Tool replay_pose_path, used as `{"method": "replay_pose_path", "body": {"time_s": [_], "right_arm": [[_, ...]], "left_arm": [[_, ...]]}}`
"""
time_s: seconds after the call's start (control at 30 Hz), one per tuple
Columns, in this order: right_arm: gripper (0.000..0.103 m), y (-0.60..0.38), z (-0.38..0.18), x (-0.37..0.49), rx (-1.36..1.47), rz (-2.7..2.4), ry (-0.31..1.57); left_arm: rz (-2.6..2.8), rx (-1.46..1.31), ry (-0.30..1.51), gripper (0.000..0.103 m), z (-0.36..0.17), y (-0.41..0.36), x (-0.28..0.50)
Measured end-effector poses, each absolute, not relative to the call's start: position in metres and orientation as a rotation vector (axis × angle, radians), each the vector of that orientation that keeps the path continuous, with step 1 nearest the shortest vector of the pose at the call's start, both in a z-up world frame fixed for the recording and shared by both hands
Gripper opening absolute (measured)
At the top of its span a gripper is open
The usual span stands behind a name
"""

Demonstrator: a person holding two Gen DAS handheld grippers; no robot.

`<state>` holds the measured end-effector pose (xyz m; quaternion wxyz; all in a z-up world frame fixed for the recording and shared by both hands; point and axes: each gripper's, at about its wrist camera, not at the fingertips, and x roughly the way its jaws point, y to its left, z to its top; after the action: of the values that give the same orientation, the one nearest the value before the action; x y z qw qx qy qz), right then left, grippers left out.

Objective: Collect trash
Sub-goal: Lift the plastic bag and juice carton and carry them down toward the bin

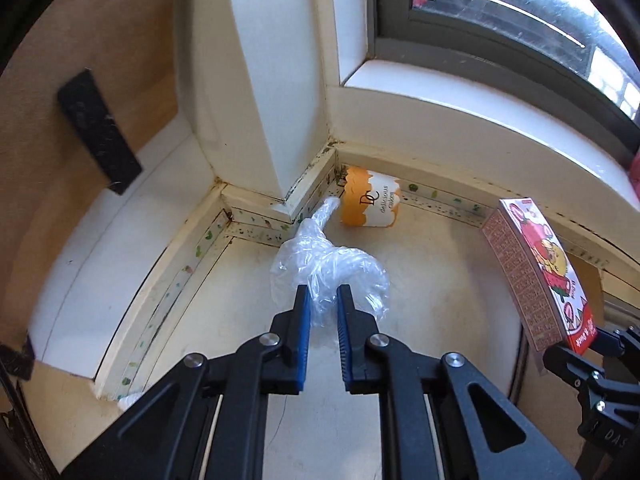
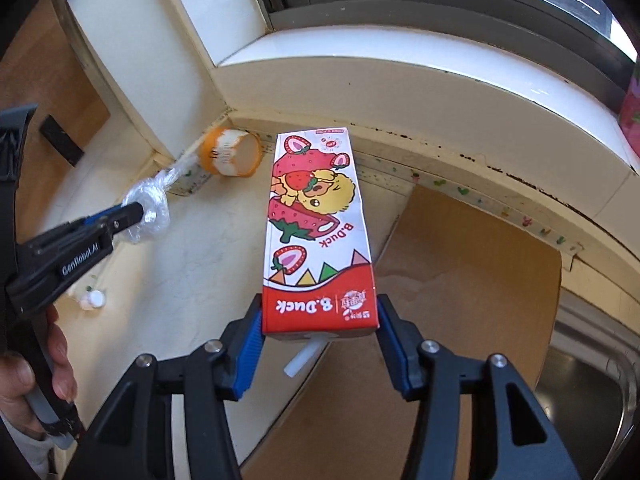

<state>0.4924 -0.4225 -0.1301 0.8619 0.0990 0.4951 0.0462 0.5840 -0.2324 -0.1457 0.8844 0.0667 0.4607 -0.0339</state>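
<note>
My left gripper (image 1: 323, 300) is shut on a crumpled clear plastic glove (image 1: 328, 264) and holds it over the cream counter; the glove also shows in the right wrist view (image 2: 148, 204). An orange and white paper cup (image 1: 370, 198) lies on its side in the corner by the wall, just beyond the glove's fingertip; it also shows in the right wrist view (image 2: 232, 152). My right gripper (image 2: 320, 312) is shut on a red and white strawberry B.Duck drink carton (image 2: 316, 224), held in the air. The carton also shows at the right of the left wrist view (image 1: 540, 272).
A brown cardboard box (image 2: 460, 280) sits under the carton, beside a steel sink (image 2: 592, 380) at the right. A small white scrap (image 2: 94, 300) lies on the counter (image 2: 208, 264). A black remote-like bar (image 1: 98, 132) sits on the wooden surface at left. A window sill (image 1: 460, 92) runs behind.
</note>
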Motion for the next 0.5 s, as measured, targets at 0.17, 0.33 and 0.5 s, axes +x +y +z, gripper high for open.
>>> {"method": "replay_pose_path", "body": {"time_s": [0.17,0.33,0.5], "right_arm": [[0.053,-0.414,-0.099,0.453,0.241,0.14,1.008],[0.053,-0.397,-0.059,0.395,0.228,0.165,0.957],[0.053,-0.374,-0.024,0.337,0.226,0.172,0.899]], "left_arm": [[-0.117,0.123,0.914,0.01,-0.107,-0.225,0.542],[-0.18,0.065,0.887,0.01,-0.059,-0.206,0.493],[-0.251,0.03,0.852,0.01,-0.017,-0.181,0.425]]}}
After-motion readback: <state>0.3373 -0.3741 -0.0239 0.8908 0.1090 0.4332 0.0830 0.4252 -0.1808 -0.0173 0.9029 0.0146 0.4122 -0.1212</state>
